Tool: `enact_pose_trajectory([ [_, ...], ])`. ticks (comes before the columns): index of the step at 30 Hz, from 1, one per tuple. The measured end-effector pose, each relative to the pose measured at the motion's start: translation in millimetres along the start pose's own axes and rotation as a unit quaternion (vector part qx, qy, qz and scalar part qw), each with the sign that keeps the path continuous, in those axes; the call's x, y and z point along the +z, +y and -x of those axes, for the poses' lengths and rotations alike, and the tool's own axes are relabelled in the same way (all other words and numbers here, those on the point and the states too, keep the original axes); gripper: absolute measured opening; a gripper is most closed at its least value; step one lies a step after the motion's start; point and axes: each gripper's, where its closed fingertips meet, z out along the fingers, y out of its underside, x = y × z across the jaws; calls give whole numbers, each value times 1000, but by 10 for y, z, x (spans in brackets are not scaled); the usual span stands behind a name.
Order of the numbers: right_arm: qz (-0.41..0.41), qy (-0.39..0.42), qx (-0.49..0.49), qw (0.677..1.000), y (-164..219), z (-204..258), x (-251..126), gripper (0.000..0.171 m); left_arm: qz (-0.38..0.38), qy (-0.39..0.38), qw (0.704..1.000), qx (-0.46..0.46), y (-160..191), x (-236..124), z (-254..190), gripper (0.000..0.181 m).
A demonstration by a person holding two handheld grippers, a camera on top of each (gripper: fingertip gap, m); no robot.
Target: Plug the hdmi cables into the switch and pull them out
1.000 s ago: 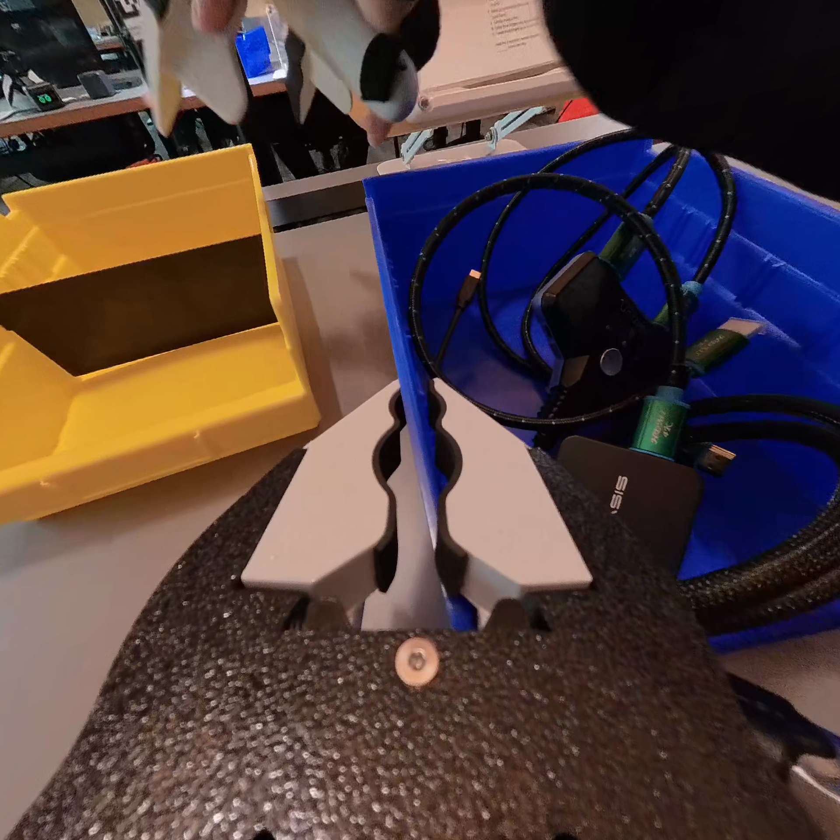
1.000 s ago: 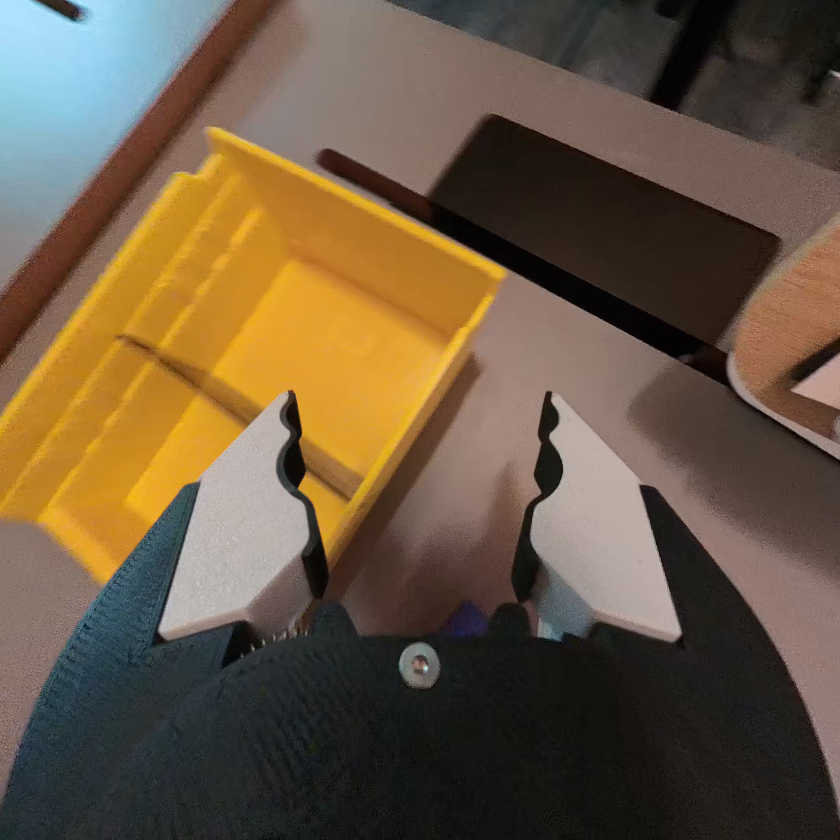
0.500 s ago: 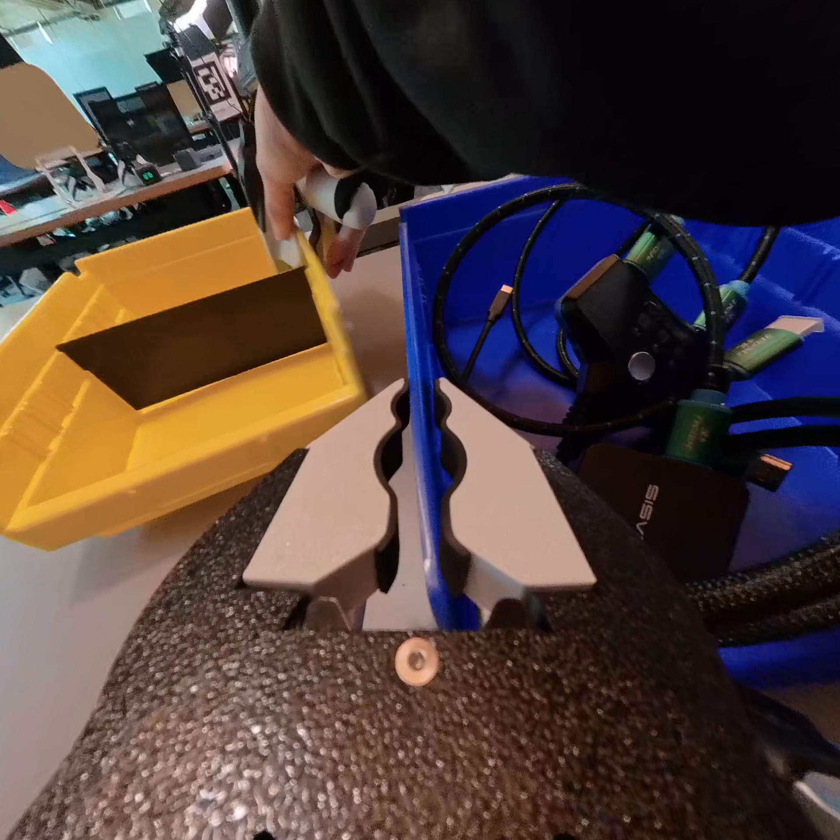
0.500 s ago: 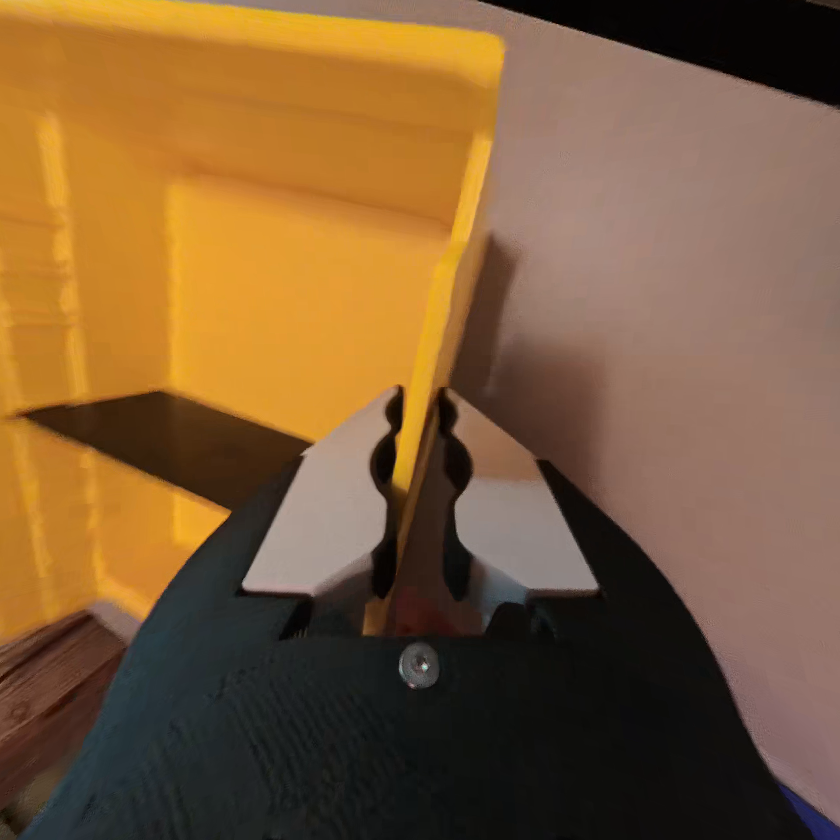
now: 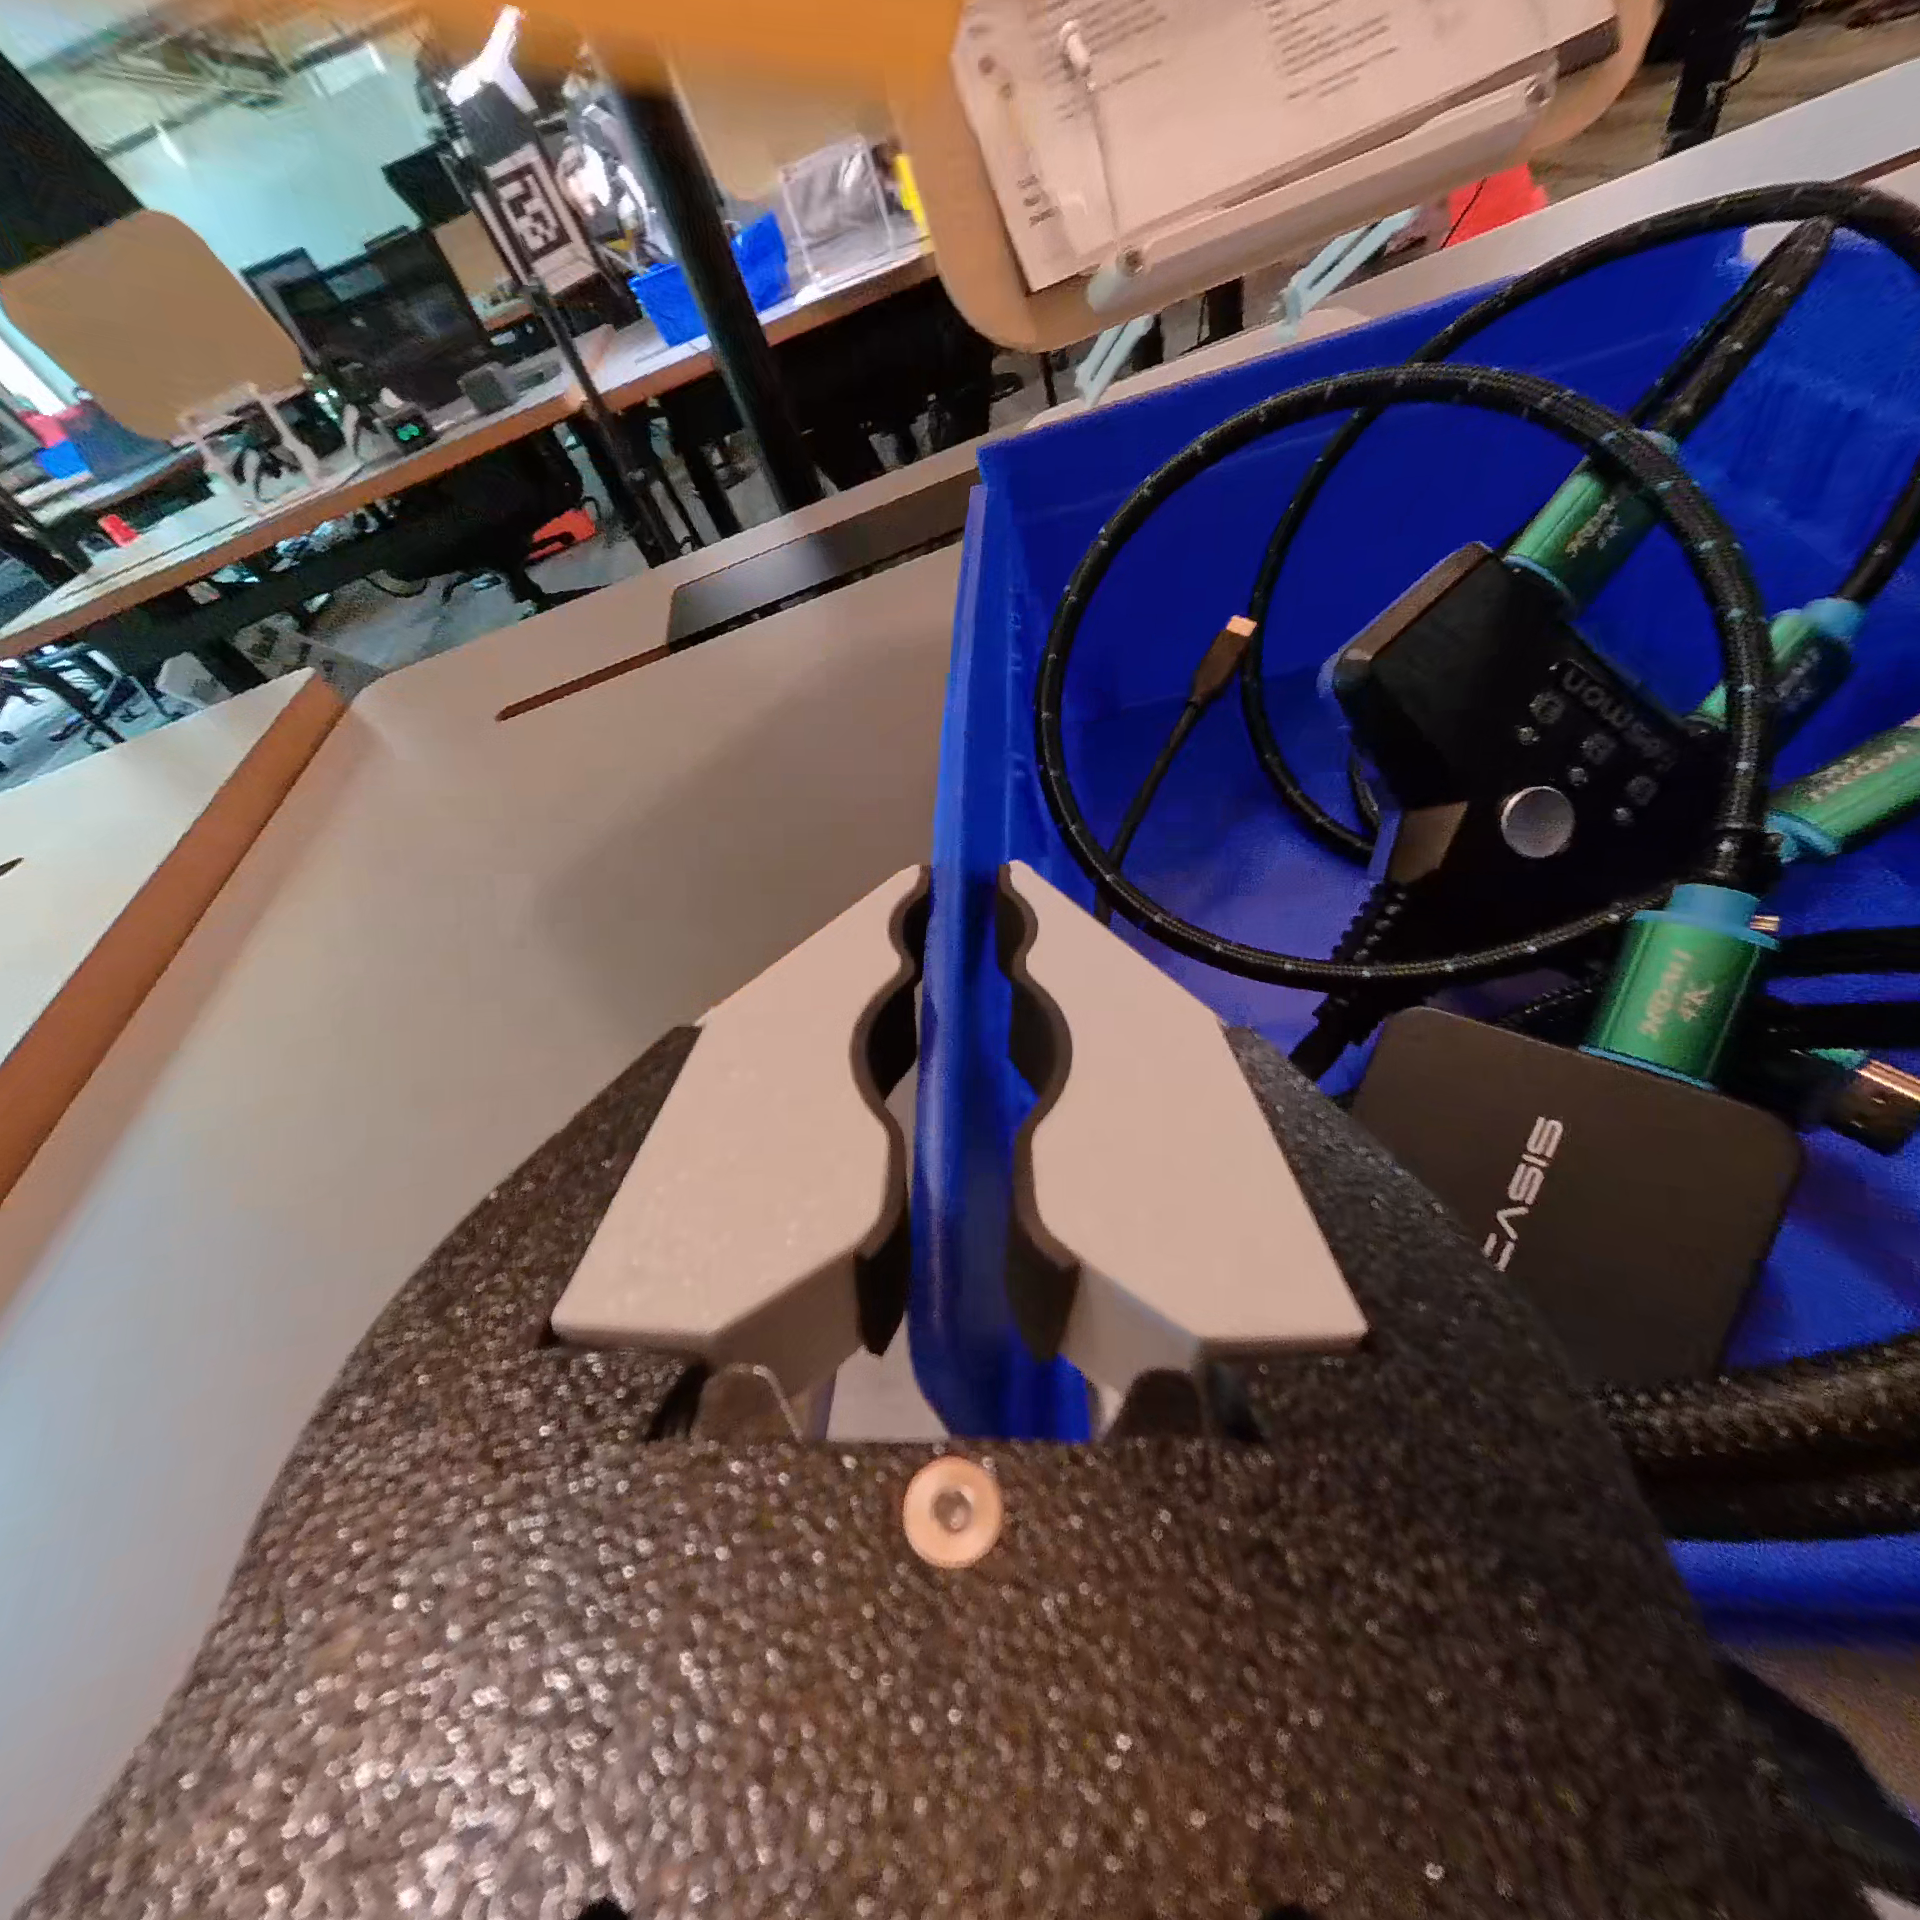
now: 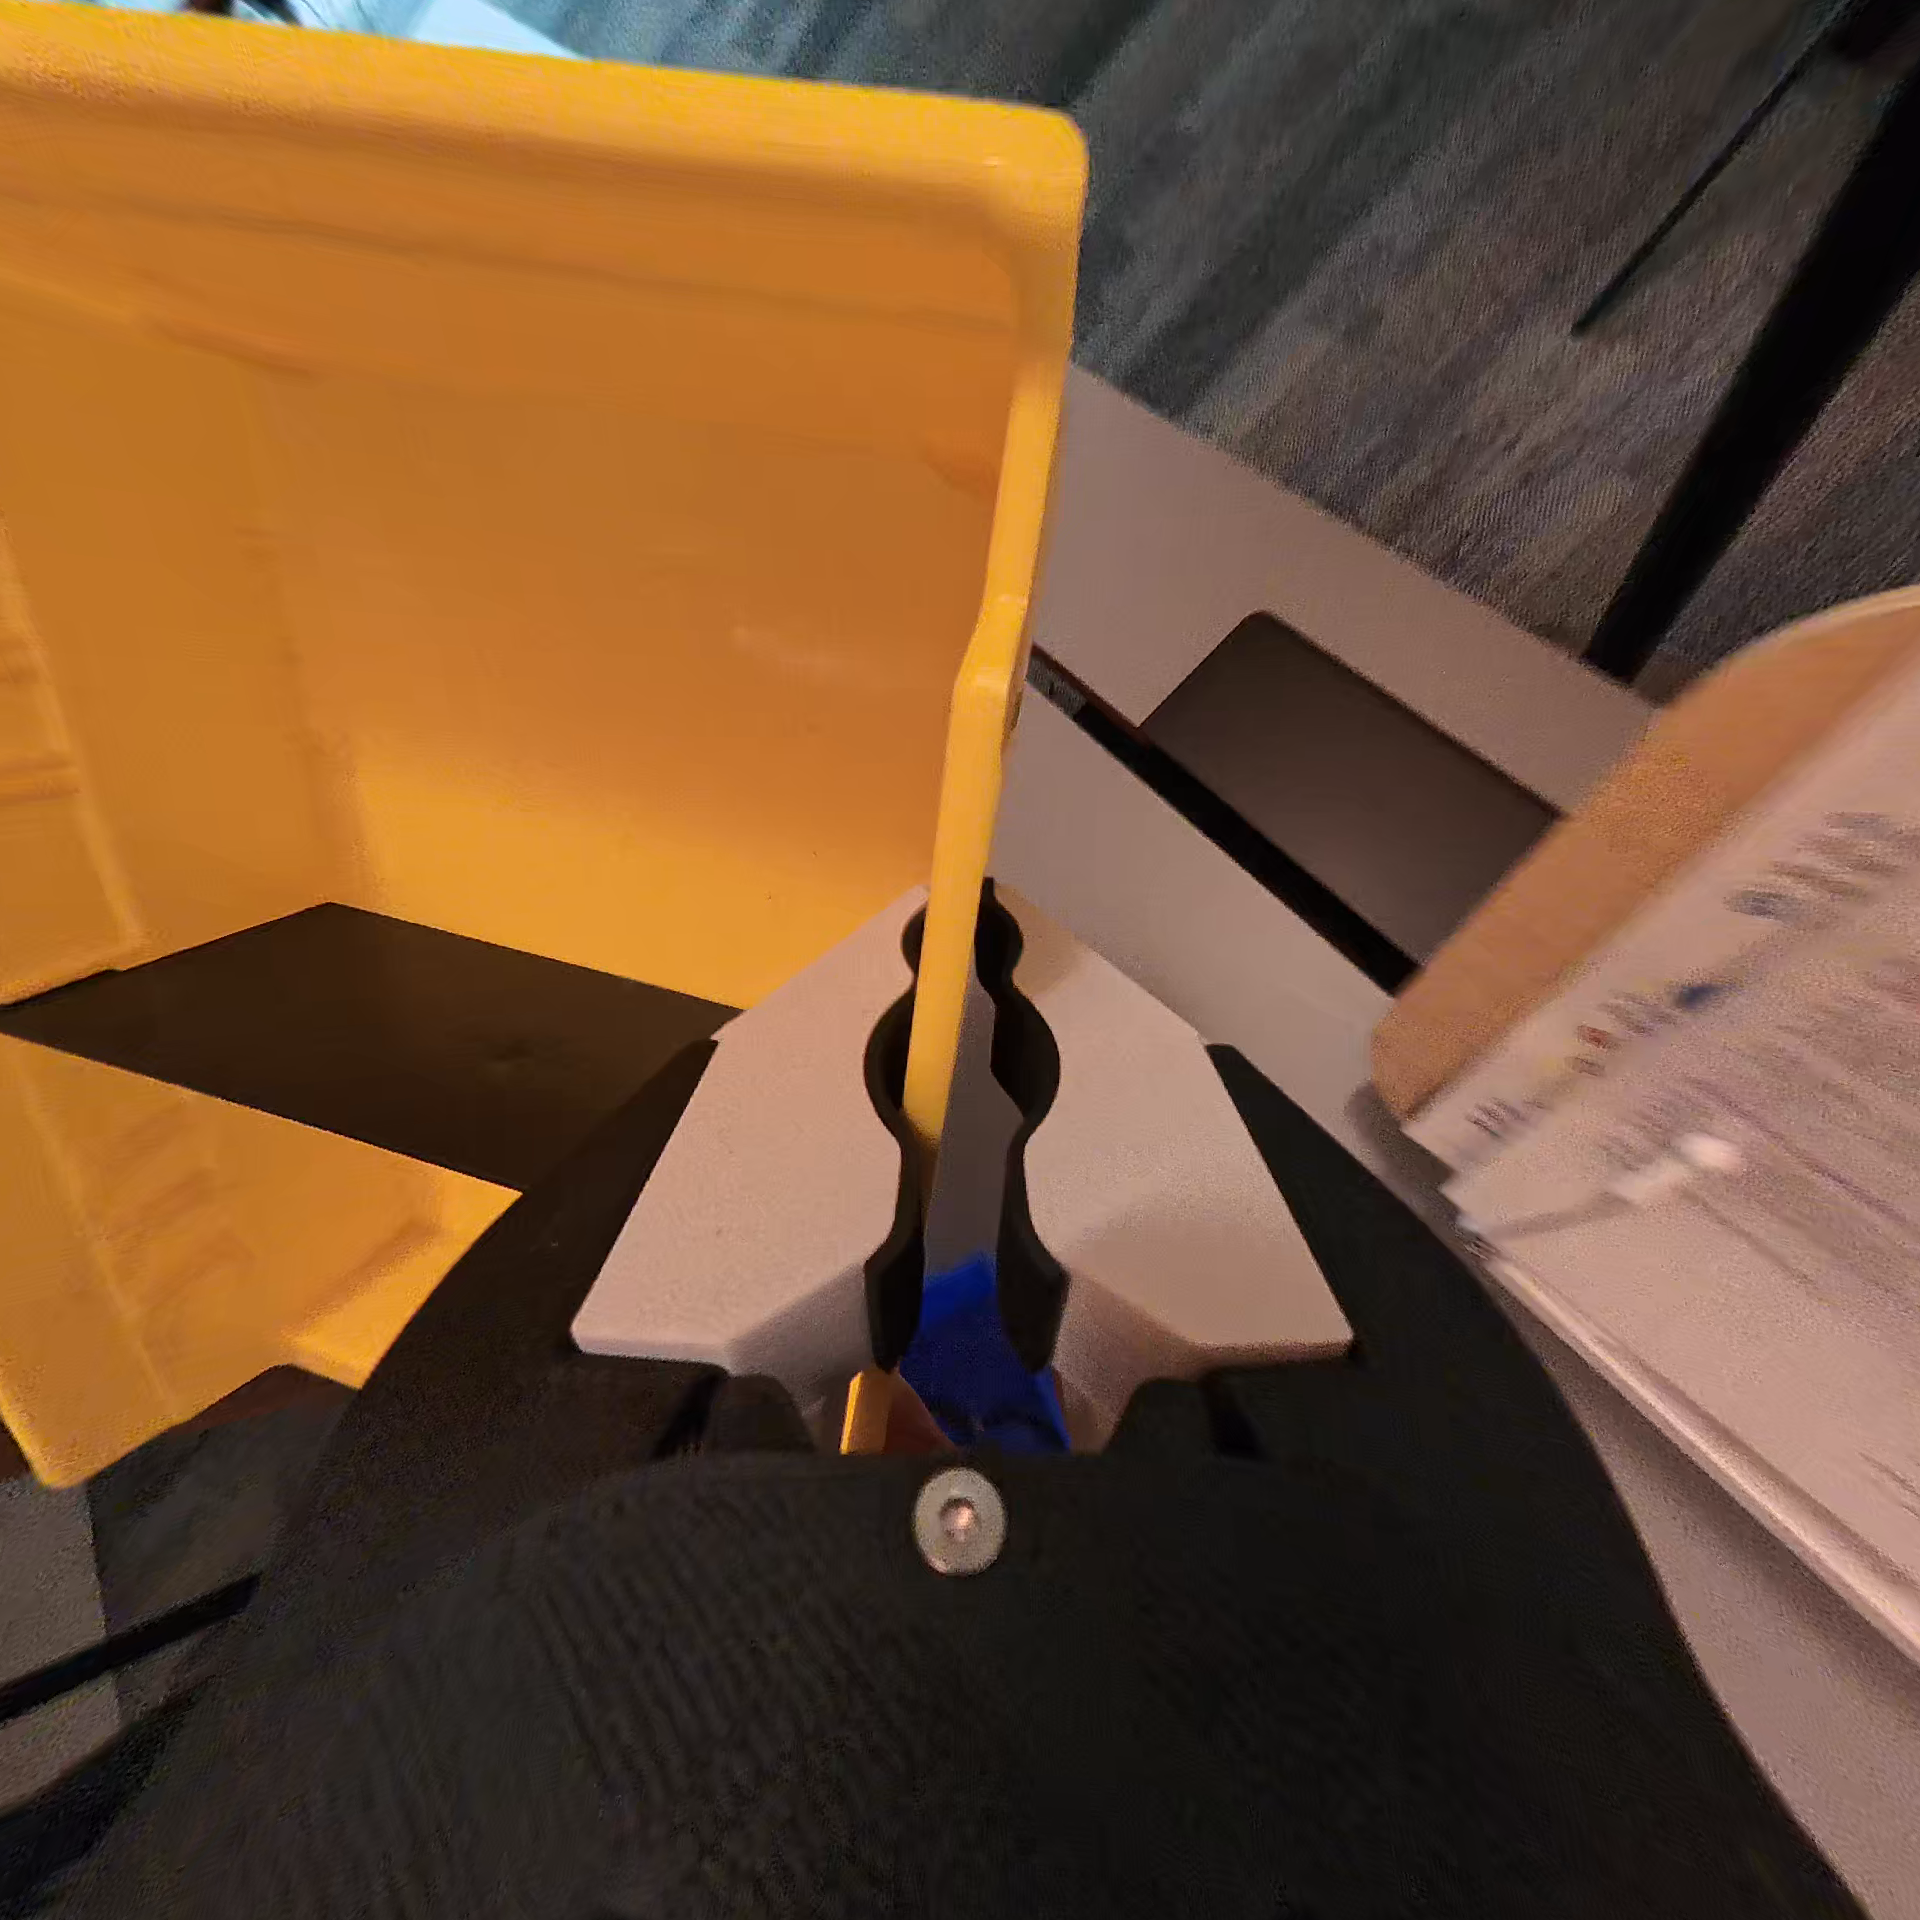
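My left gripper [image 5: 961,894] is shut on the left wall of a blue bin [image 5: 1174,582]. In the bin lie a black HDMI switch [image 5: 1507,727] with a round button, several green-ended HDMI cables [image 5: 1673,997], a thin black looped cable [image 5: 1081,582] and a flat black box [image 5: 1579,1195]. My right gripper [image 6: 961,914] is shut on the right wall of a yellow bin [image 6: 520,520], which is lifted and tilted above the table. A black divider [image 6: 343,1018] sits inside the yellow bin.
The grey table [image 5: 520,831] spreads to the left of the blue bin, with a dark slot [image 5: 790,582] at its back edge. A tan board with a paper sheet [image 5: 1247,125] stands behind the bin; it also shows in the right wrist view [image 6: 1714,987]. Other desks lie beyond.
My right gripper closed on the yellow bin's wall and lifted it off the table, out of the left wrist view. My left gripper stays clamped on the blue bin's wall.
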Motion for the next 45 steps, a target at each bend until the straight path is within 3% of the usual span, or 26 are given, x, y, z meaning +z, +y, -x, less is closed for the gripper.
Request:
enact_pose_trajectory([
  [3,-13,4,-18,1000,-36,-296,-829,2,7,-18,1000,-3,86,-2,267,10],
  [7,26,89,-8,996,454,-1120,-1744,3,15,-50,998,-24,217,10,710,9],
  [11,80,189,60,977,1350,-2148,-2402,4,29,-71,996,-50,329,110,1156,9],
  [15,127,215,157,956,2451,-2970,-2790,5,32,-80,993,-78,395,261,1490,8],
  [20,139,191,267,934,3569,-3624,-3122,6,39,-97,992,-66,443,432,1787,9],
  [24,117,177,302,929,4024,-3923,-3283,6,42,-114,991,-61,483,550,2019,9],
  [28,111,202,294,928,4267,-4214,-3286,9,35,-114,988,-97,507,725,2235,7],
  [33,197,241,259,914,4668,-4486,-3135,5,36,-114,983,-139,499,951,2373,4],
  [35,173,228,263,921,4609,-4530,-3107,4,42,-123,981,-144,494,1002,2390,4],
  [42,207,268,192,921,4578,-4611,-3135,7,54,-132,980,-139,485,1036,2388,4],
  [45,211,340,129,907,4469,-4708,-3300,63,92,-113,981,-131,498,1023,2367,5],
])
